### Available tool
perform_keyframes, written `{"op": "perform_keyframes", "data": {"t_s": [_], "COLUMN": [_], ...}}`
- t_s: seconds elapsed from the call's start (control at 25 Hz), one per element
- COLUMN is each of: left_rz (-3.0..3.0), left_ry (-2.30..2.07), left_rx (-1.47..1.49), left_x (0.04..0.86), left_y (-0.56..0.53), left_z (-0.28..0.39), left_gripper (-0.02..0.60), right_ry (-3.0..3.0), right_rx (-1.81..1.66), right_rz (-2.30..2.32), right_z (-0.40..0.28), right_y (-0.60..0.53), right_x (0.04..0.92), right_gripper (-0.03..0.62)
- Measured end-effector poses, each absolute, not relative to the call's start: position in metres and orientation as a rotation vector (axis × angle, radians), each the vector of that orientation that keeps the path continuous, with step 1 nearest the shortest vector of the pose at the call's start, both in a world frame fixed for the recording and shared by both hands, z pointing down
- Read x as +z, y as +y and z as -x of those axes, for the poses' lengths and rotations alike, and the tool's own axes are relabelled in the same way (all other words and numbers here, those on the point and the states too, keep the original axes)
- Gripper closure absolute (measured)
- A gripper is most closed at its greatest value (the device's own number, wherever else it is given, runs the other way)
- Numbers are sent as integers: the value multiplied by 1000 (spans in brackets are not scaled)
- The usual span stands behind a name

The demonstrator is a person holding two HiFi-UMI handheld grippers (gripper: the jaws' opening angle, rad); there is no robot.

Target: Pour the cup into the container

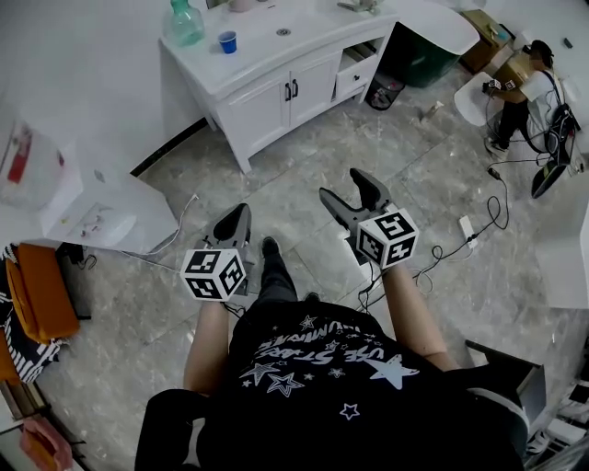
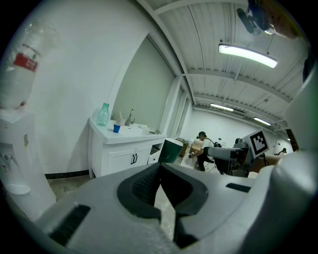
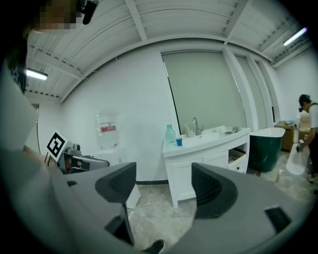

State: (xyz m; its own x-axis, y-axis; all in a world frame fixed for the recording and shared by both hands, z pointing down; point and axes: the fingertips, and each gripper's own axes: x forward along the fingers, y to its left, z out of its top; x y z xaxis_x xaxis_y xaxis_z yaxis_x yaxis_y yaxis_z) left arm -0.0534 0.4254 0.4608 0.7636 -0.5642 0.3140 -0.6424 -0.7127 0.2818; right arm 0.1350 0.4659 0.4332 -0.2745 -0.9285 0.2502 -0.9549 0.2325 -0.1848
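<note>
- Head view: the person stands on a grey marble-patterned floor (image 1: 304,147) with a hand-held gripper in each hand, both pointing towards a white vanity cabinet (image 1: 276,92).
- The left hand-held gripper (image 1: 239,213) has its dark jaws together with nothing in them.
- The right hand-held gripper (image 1: 346,187) has its jaws spread in a clear V, with only floor between them.
- The blue cup (image 1: 227,41) stands upright on the vanity's white tabletop (image 1: 262,51), near the left end. It is just beside a green container (image 1: 184,23), well apart from both grippers.
- A sink basin (image 1: 283,30) lies to the right of the cup.
- A white water dispenser (image 1: 87,207) stands at the left. A dark green bin (image 1: 425,57) sits right of the cabinet, and a second person (image 1: 517,78) is further right among cables.
- Left gripper view: the jaw tips meet at the top and hold nothing; a narrow slit of floor shows lower down between them.
- The blue cup (image 2: 116,128) and the green container (image 2: 103,114) are small on the tabletop ahead, left of the faucet (image 2: 130,116).
- Right gripper view: the two padded jaws stand well apart and empty, with floor and cabinet visible through the gap.
- The blue cup (image 3: 179,142) sits just right of the green container (image 3: 170,134) at the tabletop's left end.
</note>
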Motion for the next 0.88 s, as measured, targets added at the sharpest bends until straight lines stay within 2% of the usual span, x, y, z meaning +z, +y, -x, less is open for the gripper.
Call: {"op": "perform_keyframes", "data": {"t_s": [0.2,0.32,0.88], "left_rz": [-2573,-2568,-2546], "left_ry": [-936,-945,-995], "left_rx": [275,271,207], "left_x": [463,466,458], "left_y": [363,321,160], "left_z": [53,56,98], "left_gripper": [572,572,572], "right_ry": [-2351,-2336,-2301], "right_rx": [493,506,455], "right_rz": [-1879,-1891,-1904], "right_z": [-150,-153,-127], "right_y": [406,365,197], "right_x": [439,443,425], "right_gripper": [149,100,85]}}
